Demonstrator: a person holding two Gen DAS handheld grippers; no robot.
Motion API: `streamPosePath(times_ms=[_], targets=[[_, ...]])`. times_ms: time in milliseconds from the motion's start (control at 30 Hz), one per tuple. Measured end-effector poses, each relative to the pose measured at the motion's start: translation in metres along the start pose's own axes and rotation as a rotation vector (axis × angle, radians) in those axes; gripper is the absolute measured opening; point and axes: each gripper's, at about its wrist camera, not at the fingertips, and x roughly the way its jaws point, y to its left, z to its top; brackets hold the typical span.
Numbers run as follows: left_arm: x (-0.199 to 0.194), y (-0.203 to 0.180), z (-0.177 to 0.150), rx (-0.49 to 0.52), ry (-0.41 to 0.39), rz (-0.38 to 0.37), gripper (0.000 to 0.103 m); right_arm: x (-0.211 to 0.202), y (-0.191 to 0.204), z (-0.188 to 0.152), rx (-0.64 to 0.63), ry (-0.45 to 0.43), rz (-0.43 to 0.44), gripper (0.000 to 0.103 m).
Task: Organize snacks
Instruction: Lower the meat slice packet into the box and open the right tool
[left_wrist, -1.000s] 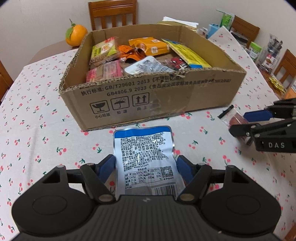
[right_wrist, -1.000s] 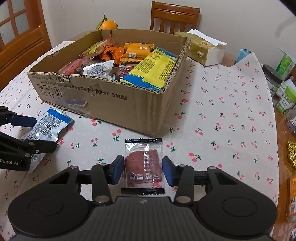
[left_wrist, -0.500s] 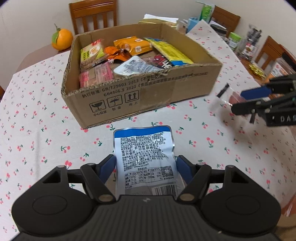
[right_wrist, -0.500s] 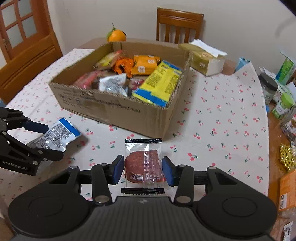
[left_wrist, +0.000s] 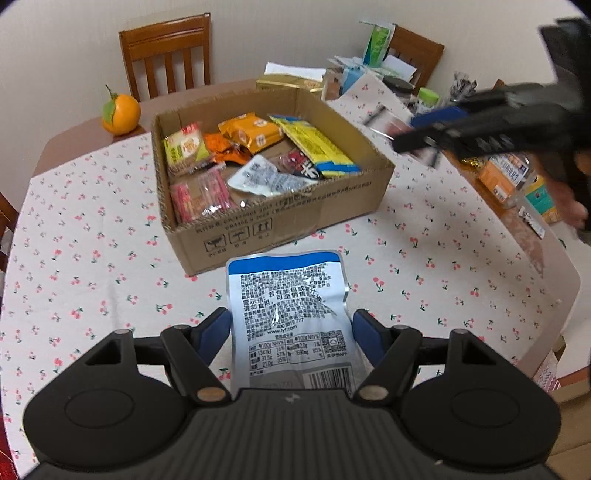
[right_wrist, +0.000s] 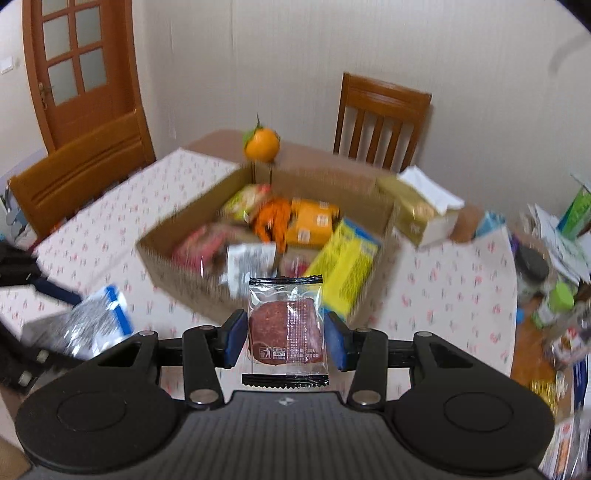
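My left gripper (left_wrist: 291, 332) has its blue pads clamped on the sides of a silver-and-blue foil snack pouch (left_wrist: 291, 314), held clear above the cherry-print tablecloth (left_wrist: 92, 258). Its back faces me: dense Chinese print, a nutrition table, a QR code, a barcode near the bottom and a phone line I read as "400 8819 777".

My right gripper (right_wrist: 284, 332) pinches a clear packet with black crimped ends (right_wrist: 286, 325) holding a reddish-brown round slice; a small bin symbol sits near its lower edge, the rest too fine to read. In the left view that gripper is a blurred dark shape up high, right of the box.

Beyond both stands the open cardboard box (left_wrist: 280, 225), with handling icons and a faint line of printed text on its near wall. Inside lie yellow, orange, pink and silver packets.

Behind it sit an orange with a leaf (left_wrist: 121, 112), a wooden chair (left_wrist: 168, 55), and clutter along the table's right edge.
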Motion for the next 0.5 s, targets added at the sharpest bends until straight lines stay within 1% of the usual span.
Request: streamPosePath(times_ms=[133,267,300,367,400,433,500], targets=[[-0.012,0.003,0.002,0.000,-0.022,0.011,0.072,0.017,0.001,0.028,-0.010,-0.032,0.005,0.051],[-0.019,0.009,0.006,-0.005,-0.040,0.024,0.072,0.037,0.007,0.047,-0.033,-0.043,0.004,0.051],[-0.020,0.011,0.007,-0.009,-0.043,0.026,0.072,0.042,0.008,0.051,-0.034,-0.043,0.002,0.053],[-0.021,0.014,0.012,-0.014,-0.049,0.028,0.072,0.049,0.011,0.053,-0.035,-0.047,-0.008,0.071],[-0.022,0.015,0.014,-0.014,-0.052,0.031,0.072,0.051,0.013,0.052,-0.036,-0.052,-0.003,0.085],[-0.022,0.016,0.016,-0.012,-0.057,0.034,0.072,0.050,0.014,0.050,-0.036,-0.065,-0.002,0.094],[-0.022,0.018,0.022,-0.011,-0.062,0.038,0.072,0.048,0.017,0.044,-0.032,-0.075,-0.001,0.102]])
